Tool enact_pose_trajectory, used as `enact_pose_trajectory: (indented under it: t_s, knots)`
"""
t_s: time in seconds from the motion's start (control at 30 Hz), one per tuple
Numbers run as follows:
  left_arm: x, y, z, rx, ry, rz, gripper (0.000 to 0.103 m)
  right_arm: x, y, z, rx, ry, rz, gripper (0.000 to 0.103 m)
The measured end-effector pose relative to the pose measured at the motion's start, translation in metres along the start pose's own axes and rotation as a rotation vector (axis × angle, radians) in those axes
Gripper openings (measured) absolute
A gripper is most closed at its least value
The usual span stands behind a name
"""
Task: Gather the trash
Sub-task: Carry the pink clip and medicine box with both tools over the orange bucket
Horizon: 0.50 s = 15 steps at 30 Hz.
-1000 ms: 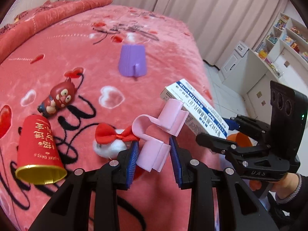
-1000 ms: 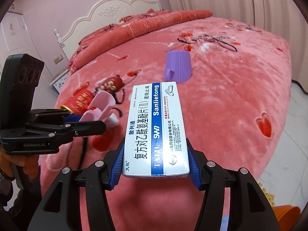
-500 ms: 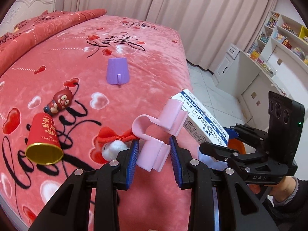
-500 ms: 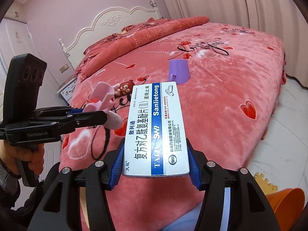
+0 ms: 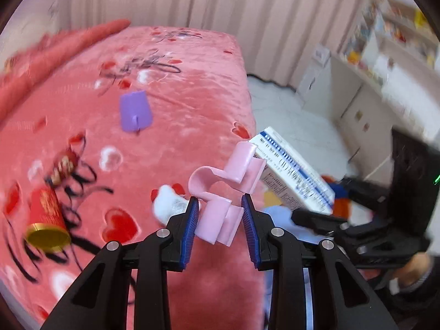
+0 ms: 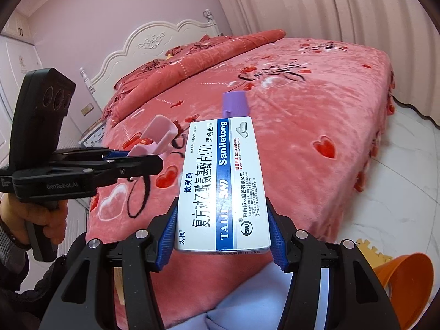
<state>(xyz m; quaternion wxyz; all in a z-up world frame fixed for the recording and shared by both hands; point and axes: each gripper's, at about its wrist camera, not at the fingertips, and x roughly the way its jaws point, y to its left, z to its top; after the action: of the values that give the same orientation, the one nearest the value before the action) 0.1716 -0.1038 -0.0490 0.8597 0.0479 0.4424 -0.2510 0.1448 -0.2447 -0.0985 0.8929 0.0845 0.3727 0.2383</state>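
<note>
Left hand-held gripper (image 5: pixel 220 214) clamped on a pink plastic clip-like piece (image 5: pixel 228 187), blue pads pressing both sides of its lower block, the curled upper part sticking up past the fingertips. Right hand-held gripper (image 6: pixel 222 236) clamped on a white and blue medicine box (image 6: pixel 222 184), pads on the long edges near the box's near end, label up, box pointing away from the camera. Both items held in the air above the near edge of the bed (image 6: pixel 316 88), neither one touching the cover. In the left wrist view the medicine box shows just right of the pink piece, close to it; whether they touch I cannot tell. In the right wrist view the left hand-held gripper comes in from the left with the pink piece at its tip, a hand (image 6: pixel 44 220) wrapped on its black handle. Left on the red heart-print bed cover: purple cup (image 5: pixel 135 110) lying out in the middle, red paper cup with gold rim (image 5: pixel 46 220) on its side near the left edge, small brown-red figure (image 5: pixel 64 165) just beyond it, blurred, and a white fluffy thing (image 5: pixel 167 206) right behind the left gripper's fingertips. Orange bin (image 6: pixel 407 280) on the floor at lower right of the right wrist view, beside the bed. Left view heavily motion-blurred. White headboard (image 6: pixel 154 38) at the far end, curtains behind.
</note>
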Motion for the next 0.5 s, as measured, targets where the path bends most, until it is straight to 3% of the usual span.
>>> enact_pose_trajectory:
  t_s: [0.07, 0.5]
  knots:
    - [0.006, -0.007, 0.006, -0.018, 0.002, -0.061, 0.034, -0.008, -0.012, -0.003, 0.021, -0.012, -0.010, 0.057]
    - [0.060, -0.109, 0.046, 0.205, 0.065, -0.145, 0.034, -0.078, -0.107, -0.039, 0.181, -0.070, -0.151, 0.057]
